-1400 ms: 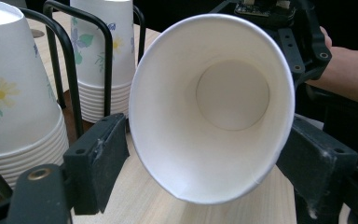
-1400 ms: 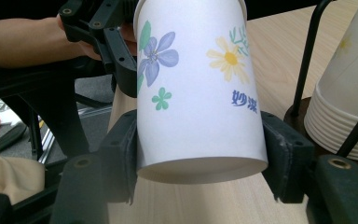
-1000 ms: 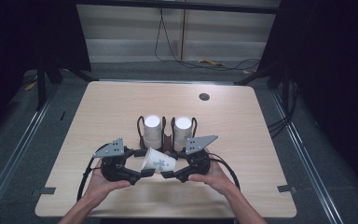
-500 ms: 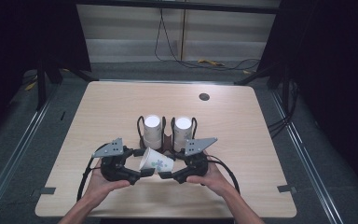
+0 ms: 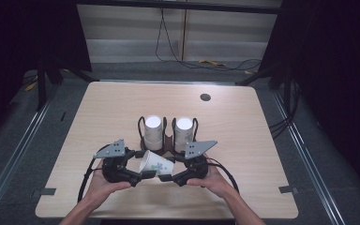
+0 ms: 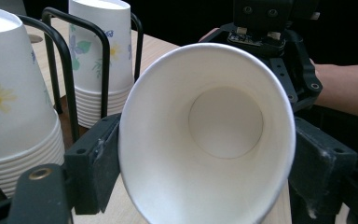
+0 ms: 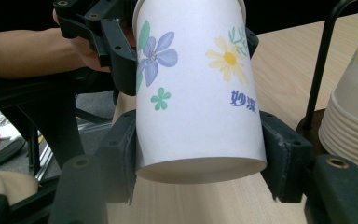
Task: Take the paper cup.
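Surface (image 5: 243, 126): pale wood top, carrying a black wire cup rack (image 5: 168, 140) near its middle.
Rack contents: two stacks of inverted flowered paper cups, left stack (image 5: 153, 131) and right stack (image 5: 183, 132), standing side by side in the wire loops.
Loose cup (image 5: 155, 163): one white paper cup with printed flowers, lying on its side in the air just in front of the rack, between the two grippers; mouth toward the person's left, base toward the right.
Left gripper (image 5: 141, 175): held in the person's left hand (image 5: 101, 186); its fingers (image 6: 95, 163) are closed against the rim end of the cup (image 6: 209, 135), one on each side, with the open mouth facing its camera.
Right gripper (image 5: 165, 178): held in the right hand (image 5: 215, 180); its fingers (image 7: 284, 154) are pressed on both sides of the cup (image 7: 196, 88) near the base.
Cup contact with surface: cannot tell from the high view; the gripper views show it raised.
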`<state>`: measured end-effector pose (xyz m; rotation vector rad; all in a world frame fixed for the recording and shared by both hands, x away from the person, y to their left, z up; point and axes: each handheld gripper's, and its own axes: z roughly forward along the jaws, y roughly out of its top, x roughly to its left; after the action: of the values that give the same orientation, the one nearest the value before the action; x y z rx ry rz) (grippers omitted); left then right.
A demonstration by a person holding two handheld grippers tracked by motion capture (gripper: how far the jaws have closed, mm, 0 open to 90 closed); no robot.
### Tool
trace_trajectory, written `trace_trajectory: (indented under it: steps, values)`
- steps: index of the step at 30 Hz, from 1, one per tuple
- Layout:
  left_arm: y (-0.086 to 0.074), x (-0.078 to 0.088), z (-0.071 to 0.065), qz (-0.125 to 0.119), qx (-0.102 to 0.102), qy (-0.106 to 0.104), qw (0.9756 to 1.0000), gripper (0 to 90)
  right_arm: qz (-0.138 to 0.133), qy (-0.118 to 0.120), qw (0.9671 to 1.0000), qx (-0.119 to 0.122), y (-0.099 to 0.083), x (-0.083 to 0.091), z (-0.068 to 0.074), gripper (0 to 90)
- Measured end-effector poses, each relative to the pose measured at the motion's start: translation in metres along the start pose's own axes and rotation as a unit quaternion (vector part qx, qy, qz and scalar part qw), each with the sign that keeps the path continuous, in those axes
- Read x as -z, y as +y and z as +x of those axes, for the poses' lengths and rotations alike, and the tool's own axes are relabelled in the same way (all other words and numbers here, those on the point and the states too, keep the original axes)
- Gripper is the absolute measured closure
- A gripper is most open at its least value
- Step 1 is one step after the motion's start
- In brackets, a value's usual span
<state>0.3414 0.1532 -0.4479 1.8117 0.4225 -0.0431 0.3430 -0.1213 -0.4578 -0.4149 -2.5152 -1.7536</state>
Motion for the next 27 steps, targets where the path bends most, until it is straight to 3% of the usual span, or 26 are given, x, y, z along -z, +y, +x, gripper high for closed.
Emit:
trace_trajectory:
  steps: [8,27]
  values:
    - [-0.0018,0.0003,-0.0001,0.006,-0.008,-0.008,0.9999,22.7,0.005,0.014,0.9999,-0.007,-0.0015,-0.0020,-0.0007,37.9]
    - [-0.0027,-0.0010,-0.0016,0.013,-0.009,-0.019,0.9997,27.9,0.041,0.017,0.9989,-0.013,-0.0029,-0.0048,-0.0036,31.3]
